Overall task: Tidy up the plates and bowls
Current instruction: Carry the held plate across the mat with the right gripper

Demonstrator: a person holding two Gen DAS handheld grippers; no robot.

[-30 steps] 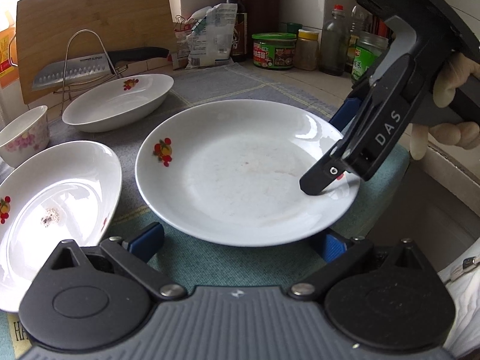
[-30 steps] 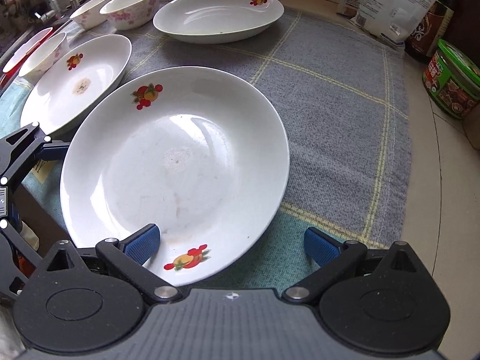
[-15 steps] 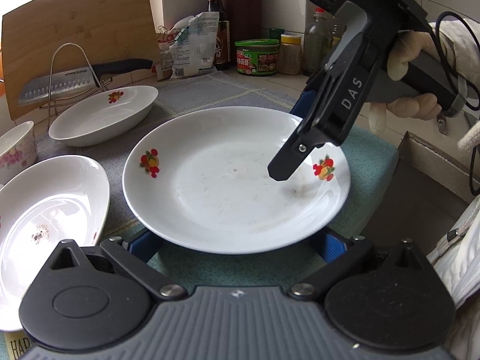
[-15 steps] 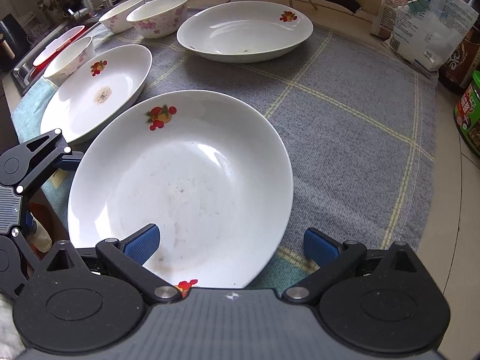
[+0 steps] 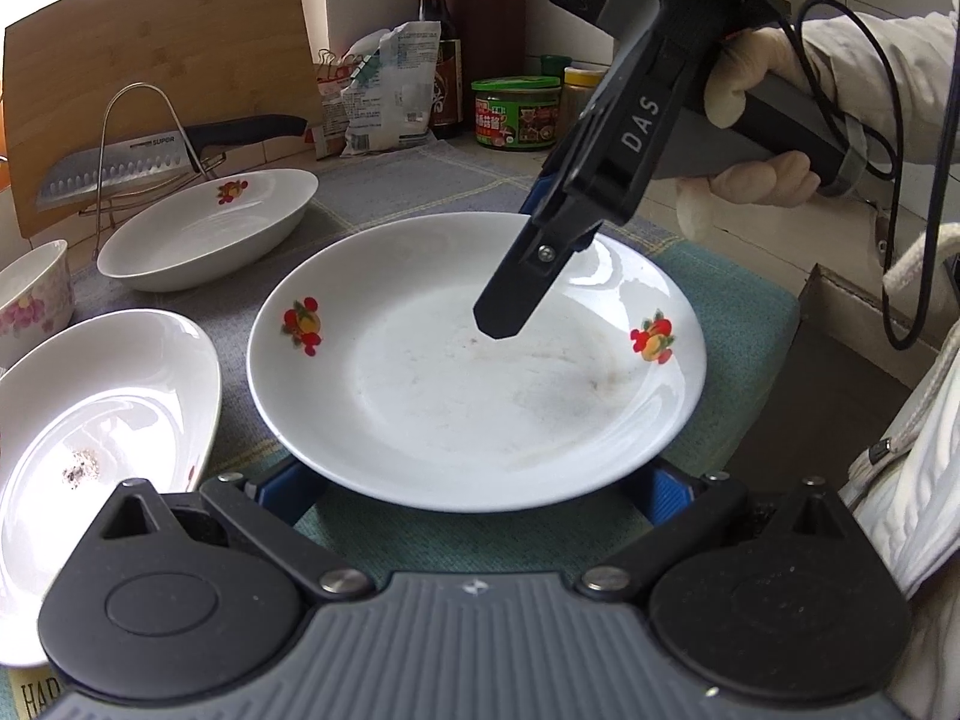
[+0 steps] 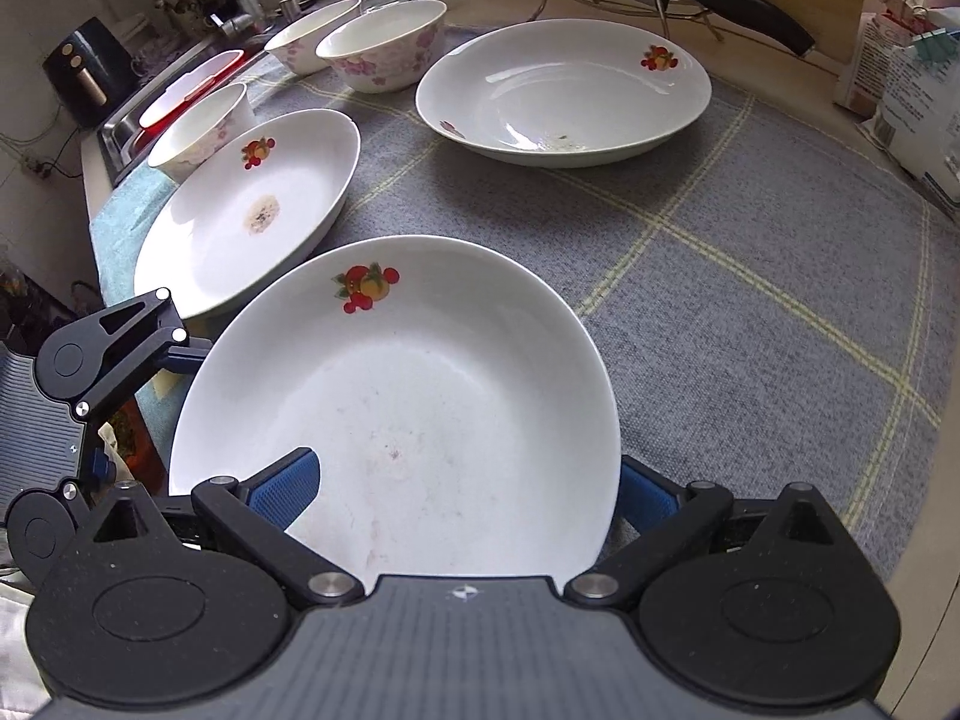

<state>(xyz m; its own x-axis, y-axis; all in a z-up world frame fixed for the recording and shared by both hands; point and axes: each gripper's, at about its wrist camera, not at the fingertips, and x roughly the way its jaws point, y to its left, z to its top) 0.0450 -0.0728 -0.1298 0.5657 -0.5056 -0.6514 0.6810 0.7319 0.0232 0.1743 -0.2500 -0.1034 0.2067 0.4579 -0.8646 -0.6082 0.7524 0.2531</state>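
Note:
A white plate with red fruit prints [image 5: 474,372] lies on the grey-green mat, also shown in the right wrist view [image 6: 408,396]. My left gripper [image 5: 474,489] is open, its blue pads under the plate's near rim on either side. My right gripper [image 6: 465,486] is open too, one finger [image 5: 522,288] hovering over the plate's inside, the other beyond its far rim. A second plate [image 6: 252,210] lies to the left, a third [image 6: 564,90] at the back. Flowered bowls [image 6: 384,42] stand behind them.
A knife on a wire rack [image 5: 150,150] leans against a wooden board [image 5: 168,60]. Jars, bottles and a packet [image 5: 390,96] line the back wall. A sink [image 6: 180,96] lies far left. The counter edge drops off at right [image 5: 840,312].
The right gripper has lifted and drawn back, its finger now above the plate's middle. The left gripper has moved in so the plate's near rim lies over its pads.

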